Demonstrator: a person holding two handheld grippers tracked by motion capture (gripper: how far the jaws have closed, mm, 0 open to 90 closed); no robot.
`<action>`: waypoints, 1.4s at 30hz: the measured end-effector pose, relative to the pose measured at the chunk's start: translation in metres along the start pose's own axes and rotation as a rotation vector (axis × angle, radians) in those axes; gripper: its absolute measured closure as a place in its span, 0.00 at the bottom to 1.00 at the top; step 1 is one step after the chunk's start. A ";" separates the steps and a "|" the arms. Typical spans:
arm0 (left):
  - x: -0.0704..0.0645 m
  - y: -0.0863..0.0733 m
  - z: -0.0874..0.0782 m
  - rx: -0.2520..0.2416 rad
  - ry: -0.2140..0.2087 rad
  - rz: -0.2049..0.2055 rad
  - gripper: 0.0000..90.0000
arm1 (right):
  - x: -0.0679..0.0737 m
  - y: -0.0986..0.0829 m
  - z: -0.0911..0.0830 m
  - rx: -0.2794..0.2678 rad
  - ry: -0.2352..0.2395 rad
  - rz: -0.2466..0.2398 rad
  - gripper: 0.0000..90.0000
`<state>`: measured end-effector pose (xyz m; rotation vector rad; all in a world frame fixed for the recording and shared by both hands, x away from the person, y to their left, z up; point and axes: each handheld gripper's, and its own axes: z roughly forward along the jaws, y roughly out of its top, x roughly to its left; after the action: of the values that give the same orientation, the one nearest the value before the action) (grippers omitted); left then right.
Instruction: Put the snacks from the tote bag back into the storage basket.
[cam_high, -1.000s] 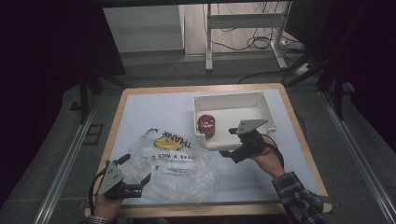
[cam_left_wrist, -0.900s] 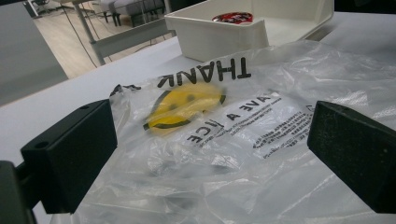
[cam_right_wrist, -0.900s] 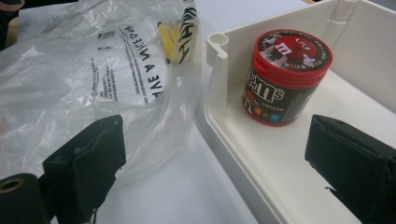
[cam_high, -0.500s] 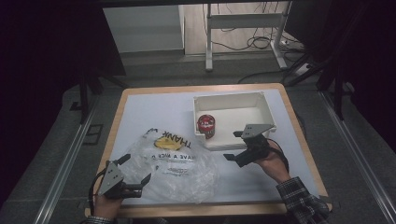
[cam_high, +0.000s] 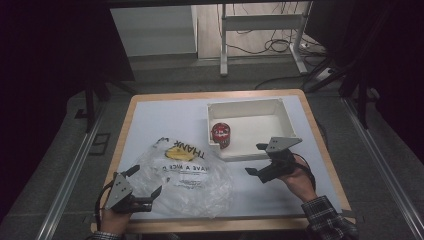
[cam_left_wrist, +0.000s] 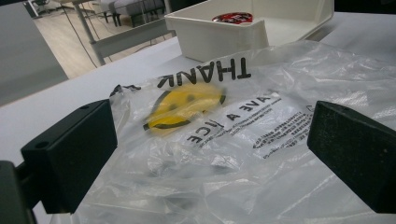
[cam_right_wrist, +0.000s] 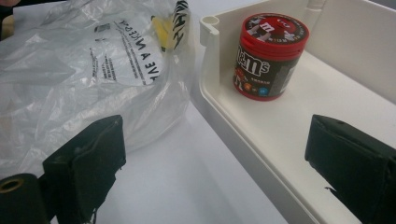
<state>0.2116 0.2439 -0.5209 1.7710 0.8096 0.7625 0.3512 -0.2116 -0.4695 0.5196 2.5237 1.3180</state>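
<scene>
Left gripper (cam_high: 145, 189) sits at the table's (cam_high: 165, 115) near left corner, held low in the person's left hand (cam_high: 114, 218), which enters from the bottom edge. Its jaws stand wide apart and level, pointing forward and to the right, with the near edge of the bag (cam_high: 186, 174) lying between them; contact with the plastic cannot be told. In the left gripper view the bag (cam_left_wrist: 243, 135) lies crumpled on the table beyond both jaws, printed face up.

Right gripper (cam_high: 256, 160) is at the near right, held by the right hand (cam_high: 298, 181), whose checked sleeve (cam_high: 327, 220) comes in from the bottom right. The gripper points left, just in front of the tray's (cam_high: 287, 120) near wall. Its jaws are wide apart and hold nothing; in the right gripper view they straddle the tray's (cam_right_wrist: 261, 158) near wall.

The jar (cam_high: 221, 134) stands upright in the tray's near left corner, apart from both grippers. The bag lies just beside the tray's left wall.
</scene>
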 end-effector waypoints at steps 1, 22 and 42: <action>0.000 0.000 0.000 0.000 0.000 0.000 0.02 | 0.000 -0.001 -0.001 0.000 -0.002 0.001 0.06; 0.000 0.000 0.000 -0.001 -0.002 -0.002 0.02 | 0.004 -0.017 -0.019 -0.017 -0.040 0.021 0.06; 0.000 0.000 0.001 -0.001 -0.004 -0.002 0.02 | 0.007 -0.029 -0.037 -0.033 -0.082 0.032 0.06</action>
<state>0.2123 0.2435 -0.5210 1.7704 0.8082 0.7583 0.3252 -0.2515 -0.4732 0.5964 2.4330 1.3191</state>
